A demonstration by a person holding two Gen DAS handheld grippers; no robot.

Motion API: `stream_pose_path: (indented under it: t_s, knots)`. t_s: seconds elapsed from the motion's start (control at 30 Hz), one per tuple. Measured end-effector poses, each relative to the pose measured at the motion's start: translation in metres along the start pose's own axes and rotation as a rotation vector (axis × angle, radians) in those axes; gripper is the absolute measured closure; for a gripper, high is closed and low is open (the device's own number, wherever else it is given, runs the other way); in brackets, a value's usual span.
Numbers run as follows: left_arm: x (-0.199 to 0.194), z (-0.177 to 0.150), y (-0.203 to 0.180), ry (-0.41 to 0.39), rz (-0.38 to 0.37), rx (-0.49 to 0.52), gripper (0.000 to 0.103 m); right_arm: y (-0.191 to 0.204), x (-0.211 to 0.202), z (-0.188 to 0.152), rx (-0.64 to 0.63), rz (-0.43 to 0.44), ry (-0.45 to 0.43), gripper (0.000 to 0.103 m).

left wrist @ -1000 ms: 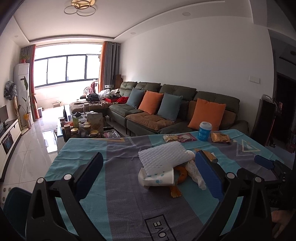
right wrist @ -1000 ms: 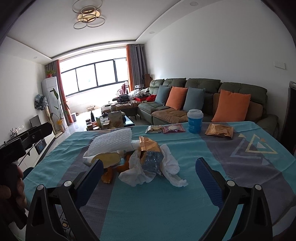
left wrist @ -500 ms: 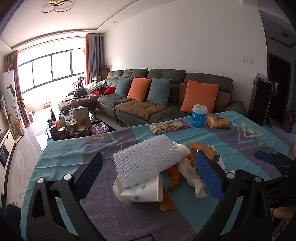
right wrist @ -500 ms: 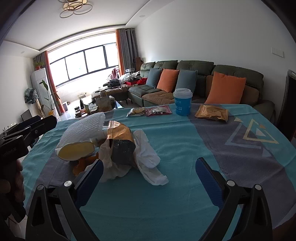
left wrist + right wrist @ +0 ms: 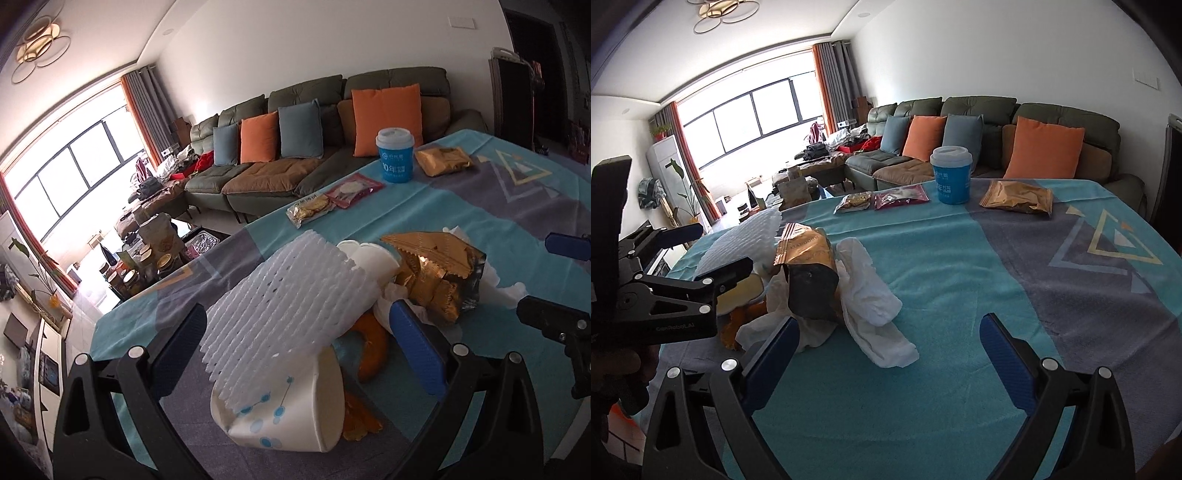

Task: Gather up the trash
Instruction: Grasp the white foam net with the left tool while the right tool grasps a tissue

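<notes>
A trash pile lies on the table: a white foam net [image 5: 291,302] draped over a tipped paper cup [image 5: 284,417], orange peel [image 5: 373,343], an opened gold snack bag [image 5: 439,277] and crumpled white tissue [image 5: 871,295]. My left gripper [image 5: 299,350] is open, its blue fingers on either side of the foam net and cup. My right gripper [image 5: 886,358] is open too, just short of the tissue and the gold bag [image 5: 809,273]. The left gripper [image 5: 683,266] shows at the left of the right wrist view.
Farther back on the patterned tablecloth [image 5: 997,280] stand a blue lidded cup [image 5: 951,179], a sealed gold packet [image 5: 1015,197] and two small snack packets [image 5: 882,199]. Behind the table is a green sofa [image 5: 979,140] with orange and blue cushions.
Both grippers have moved closer to the trash pile. The left one has tilted and now has the foam net and cup between its fingers. Both stay open.
</notes>
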State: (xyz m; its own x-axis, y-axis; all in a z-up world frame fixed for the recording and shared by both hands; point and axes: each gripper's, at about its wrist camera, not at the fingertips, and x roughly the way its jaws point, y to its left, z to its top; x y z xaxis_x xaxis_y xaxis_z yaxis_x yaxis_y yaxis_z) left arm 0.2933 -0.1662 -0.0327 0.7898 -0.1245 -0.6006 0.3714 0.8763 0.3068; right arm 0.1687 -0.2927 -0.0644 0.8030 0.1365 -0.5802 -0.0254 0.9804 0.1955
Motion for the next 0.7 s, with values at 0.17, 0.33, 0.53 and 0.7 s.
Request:
stream_pose_path:
  t_s: [0.17,0.33,0.53,0.7]
  knots:
    - [0.017,0.004,-0.001,0.044,0.013,0.016,0.006,-0.002,0.004,0.001,0.006,0.008,0.013,0.008]
    - [0.025,0.003,0.007,0.064,-0.006,-0.028,0.031,-0.002,0.010,0.002,0.005,0.021,0.021,0.008]
    - [0.026,-0.001,0.019,0.064,-0.044,-0.092,0.058,-0.002,0.014,0.004,0.004,0.037,0.041,0.016]
    - [0.019,-0.002,0.028,0.034,-0.069,-0.141,0.079,-0.001,0.019,0.002,-0.006,0.040,0.083,0.032]
